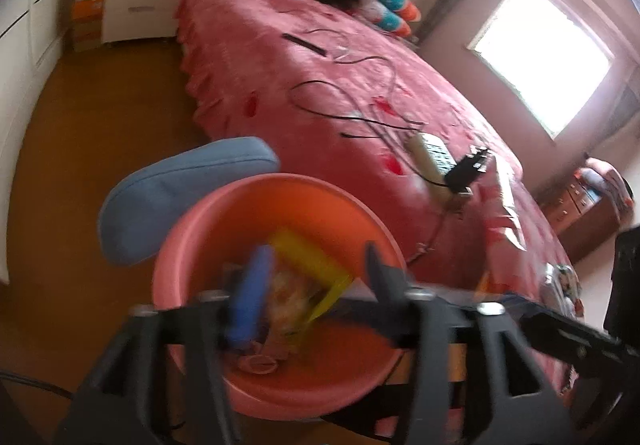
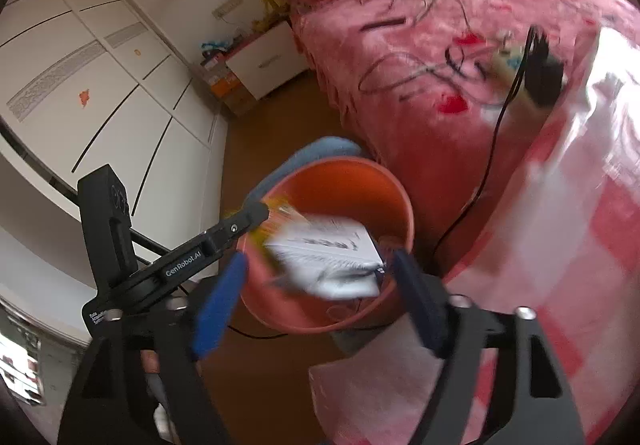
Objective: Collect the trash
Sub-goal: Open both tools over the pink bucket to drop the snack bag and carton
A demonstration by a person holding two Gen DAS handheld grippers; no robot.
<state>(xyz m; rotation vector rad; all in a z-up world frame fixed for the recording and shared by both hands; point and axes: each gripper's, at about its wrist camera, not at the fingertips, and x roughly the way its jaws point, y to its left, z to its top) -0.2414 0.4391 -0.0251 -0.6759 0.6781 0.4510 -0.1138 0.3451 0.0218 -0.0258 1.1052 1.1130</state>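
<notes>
A pink plastic basin stands on the floor beside the bed; it also shows in the right wrist view. In it lies a yellow packet and a snack wrapper. My left gripper hangs open over the basin with nothing between its fingers. My right gripper is open above the basin. A white printed box is blurred between its fingers, over the basin, seemingly free of both. The left gripper's finger reaches over the basin rim in the right wrist view.
A blue slipper lies behind the basin on the wooden floor. The pink bed carries black cables, a power strip and a black adapter. A white nightstand and wardrobe stand by the wall.
</notes>
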